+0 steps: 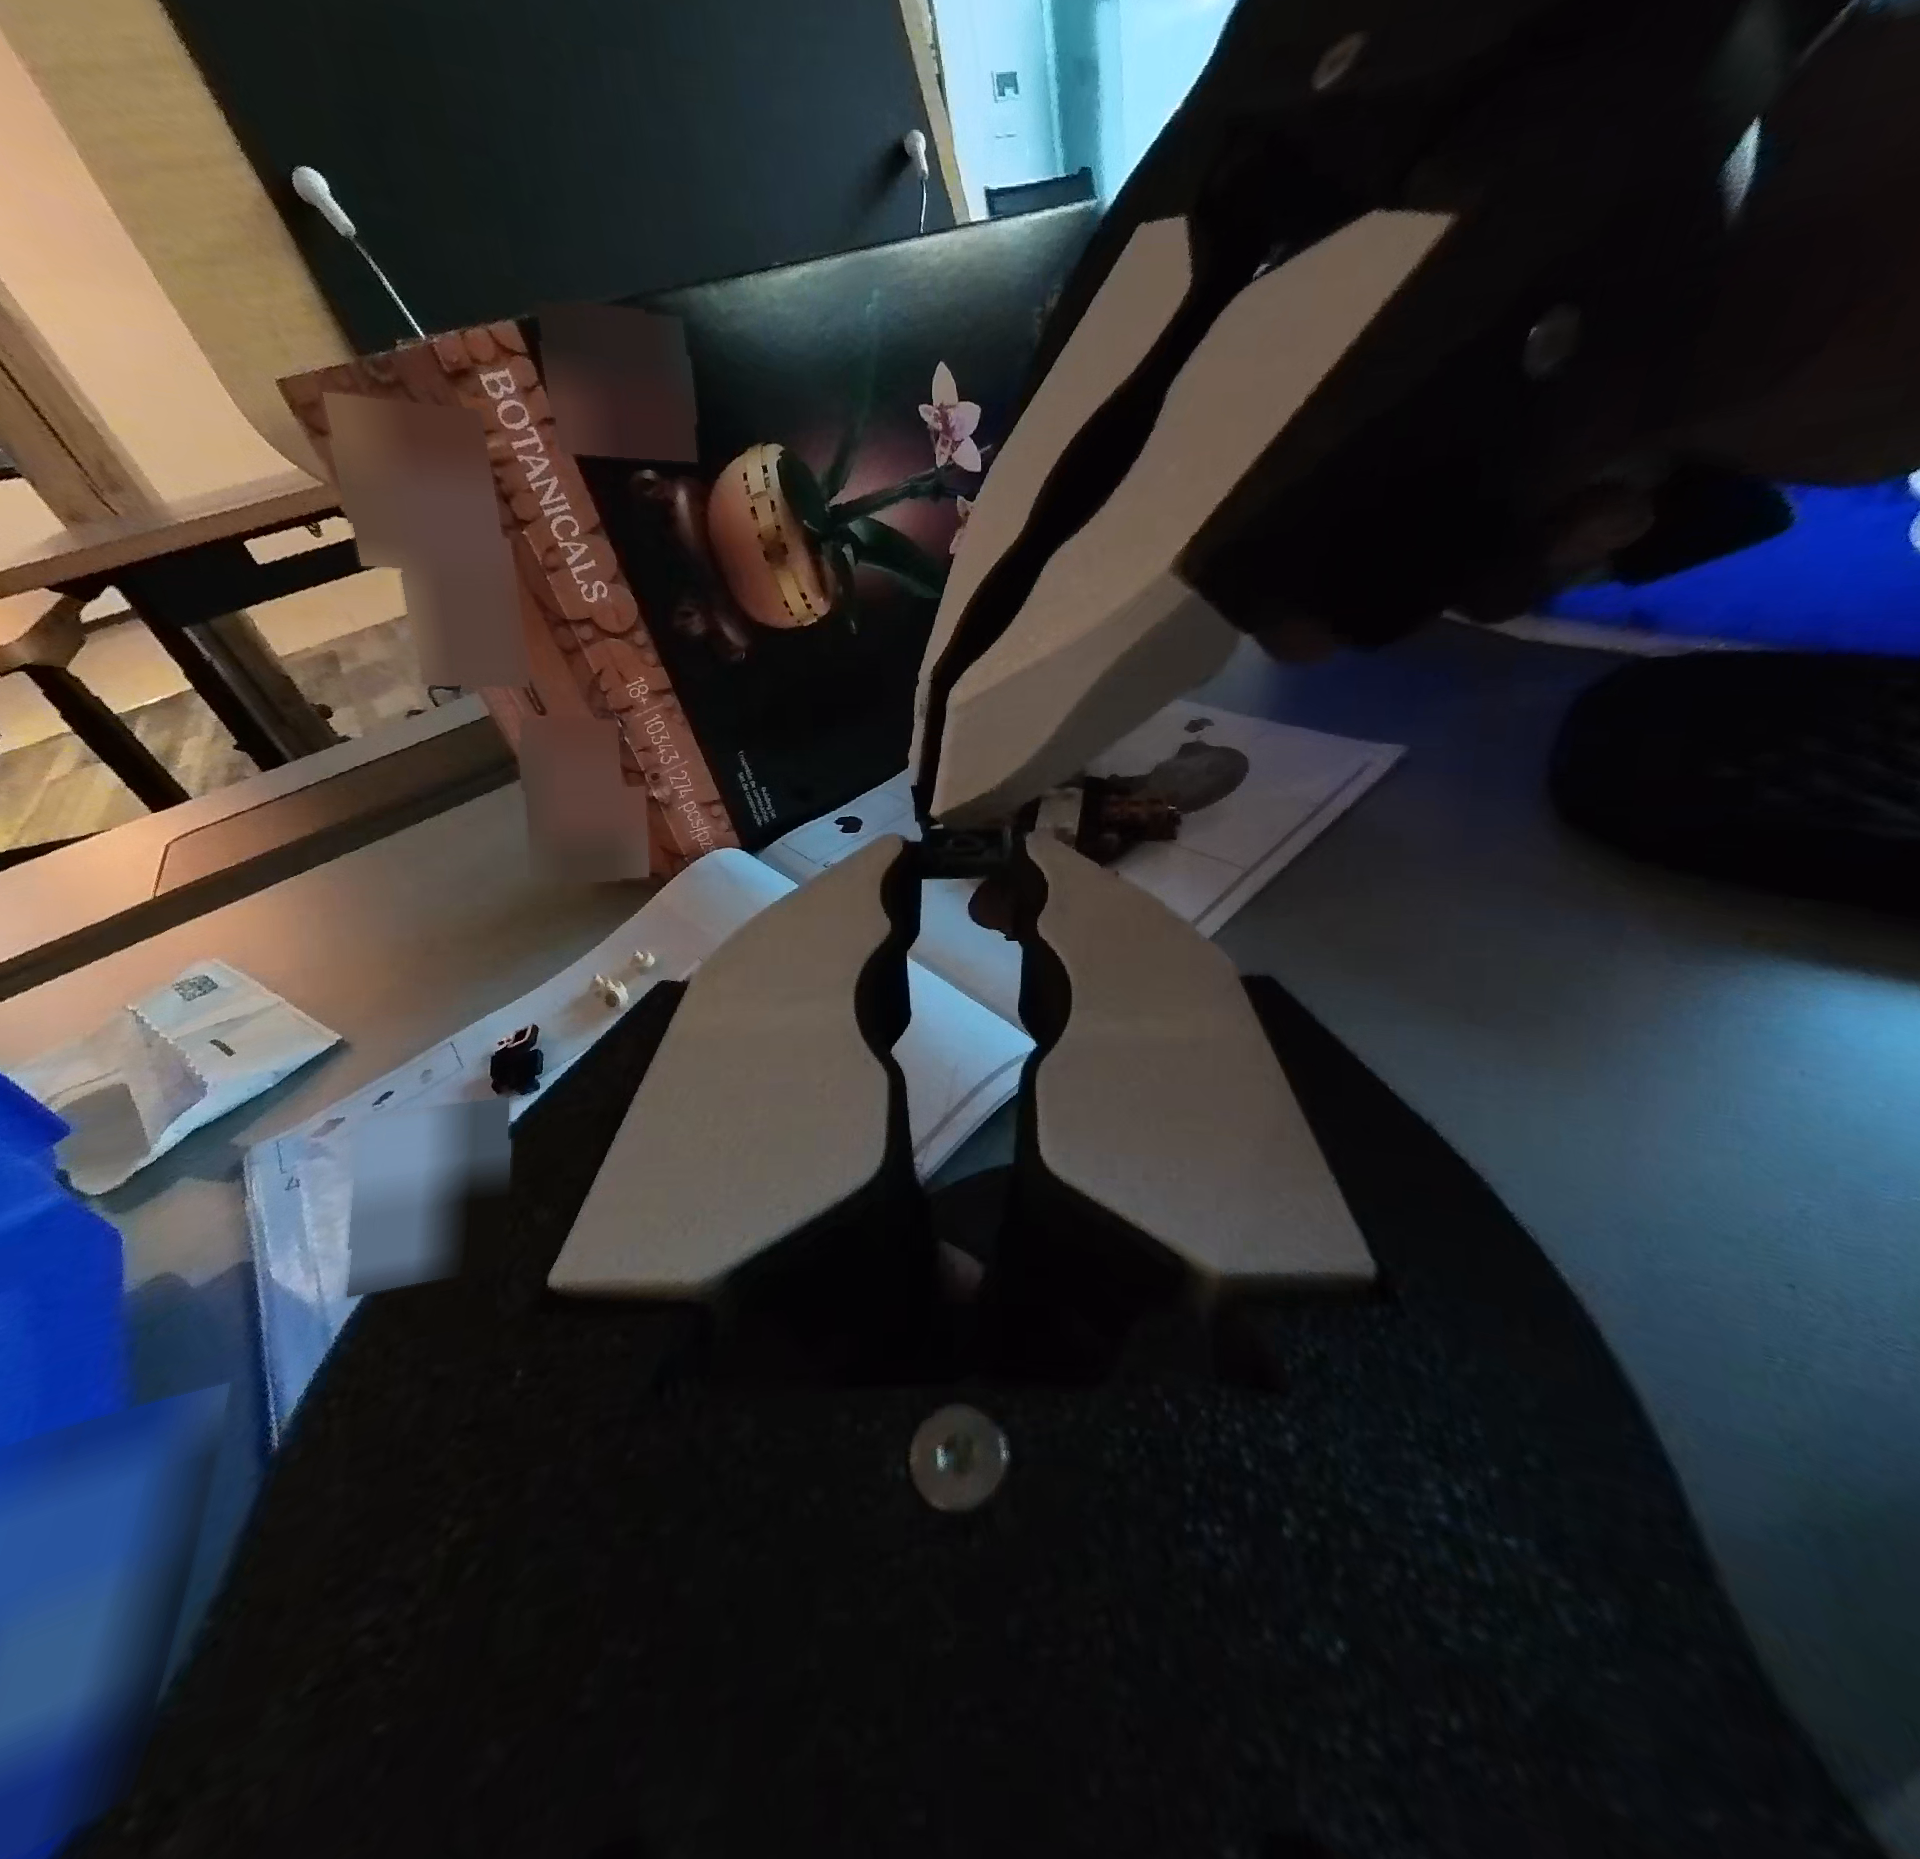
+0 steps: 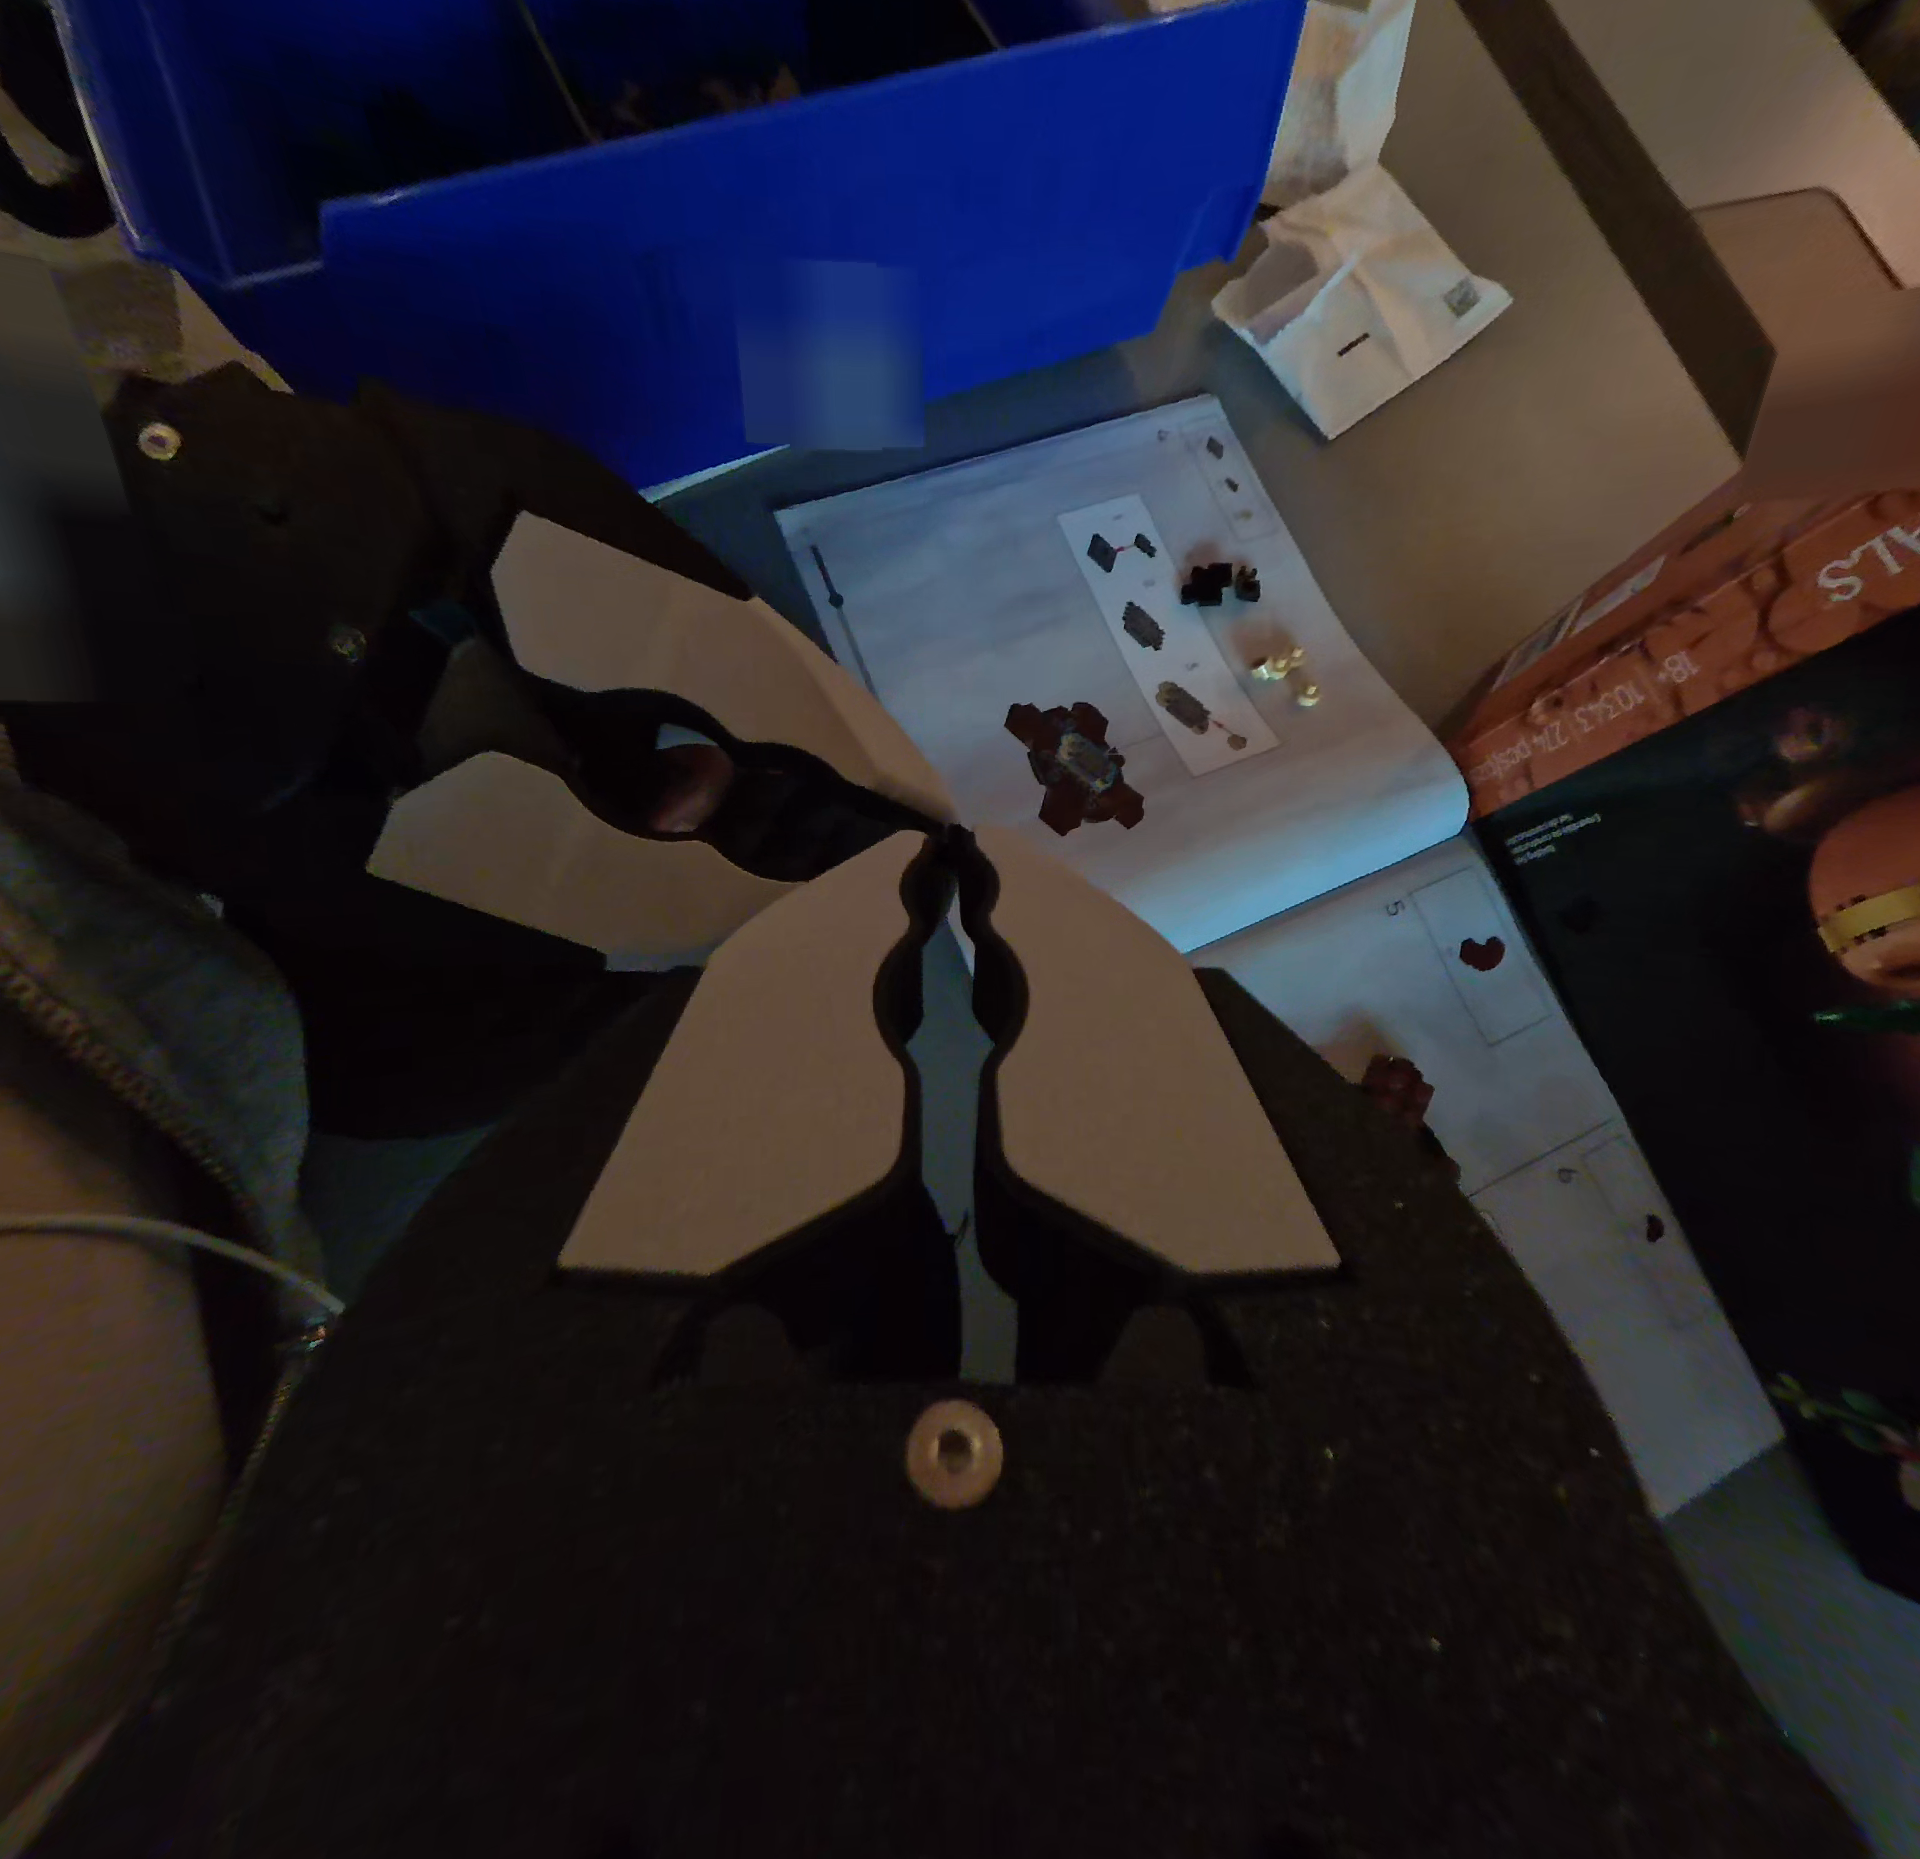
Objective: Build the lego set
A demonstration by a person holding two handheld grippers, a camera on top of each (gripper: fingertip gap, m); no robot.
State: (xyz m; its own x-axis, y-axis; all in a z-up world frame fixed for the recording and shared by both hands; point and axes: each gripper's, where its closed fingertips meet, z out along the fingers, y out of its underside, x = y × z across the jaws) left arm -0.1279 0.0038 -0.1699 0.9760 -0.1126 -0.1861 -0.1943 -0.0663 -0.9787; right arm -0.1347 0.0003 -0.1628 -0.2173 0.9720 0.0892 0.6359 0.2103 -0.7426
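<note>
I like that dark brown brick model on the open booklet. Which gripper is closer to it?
Left, but only slightly: both grippers' tips meet beside the brick model. The left gripper holds a small black piece; the right gripper touches that piece.

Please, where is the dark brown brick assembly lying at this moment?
In the right wrist view, the dark brown brick assembly lies on the open instruction booklet, just right of both grippers' meeting tips, left of the orange box.

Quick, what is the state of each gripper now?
Left gripper: closed on a small black piece.
Right gripper: closed, tips at the same piece; grasp unclear.

Small black brick (image 1: 961, 853) pinched between left tongs (image 1: 964, 859).
</note>
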